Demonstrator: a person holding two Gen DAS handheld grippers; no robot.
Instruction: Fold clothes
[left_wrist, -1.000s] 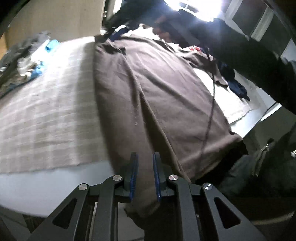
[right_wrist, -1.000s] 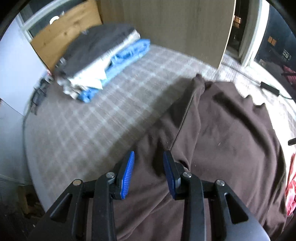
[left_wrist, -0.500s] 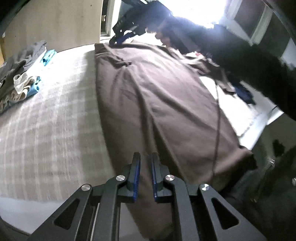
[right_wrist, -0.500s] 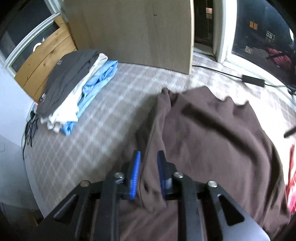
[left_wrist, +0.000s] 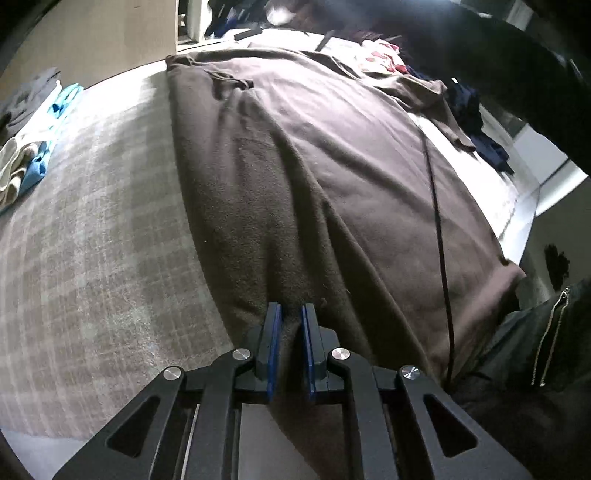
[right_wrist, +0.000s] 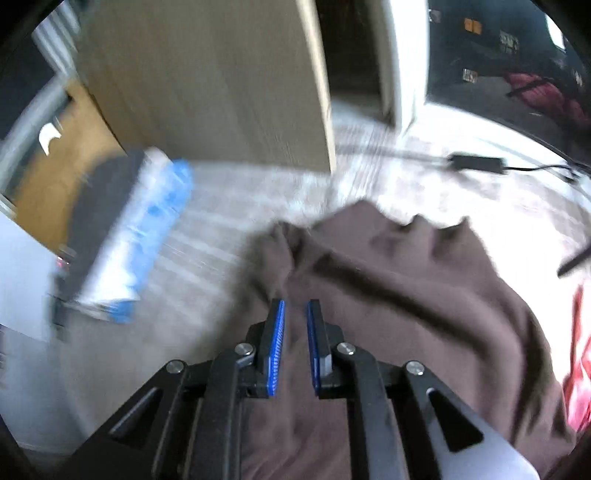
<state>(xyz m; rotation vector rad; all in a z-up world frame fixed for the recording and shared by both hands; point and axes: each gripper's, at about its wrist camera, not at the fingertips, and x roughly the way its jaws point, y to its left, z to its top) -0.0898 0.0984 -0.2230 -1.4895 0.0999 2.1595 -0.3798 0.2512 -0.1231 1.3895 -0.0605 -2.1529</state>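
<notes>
Jaws — both sets — pinching brown garment (left_wrist: 314, 177).

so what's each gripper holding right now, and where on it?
Both pinch the brown garment: the left gripper at its near edge, the right gripper, jaws closing, on a bunched fold along its side edge.

Brown garment (left_wrist: 314, 177) spread, edge pinched

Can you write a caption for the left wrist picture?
Left gripper pinching the brown garment spread on a plaid cloth.
</notes>
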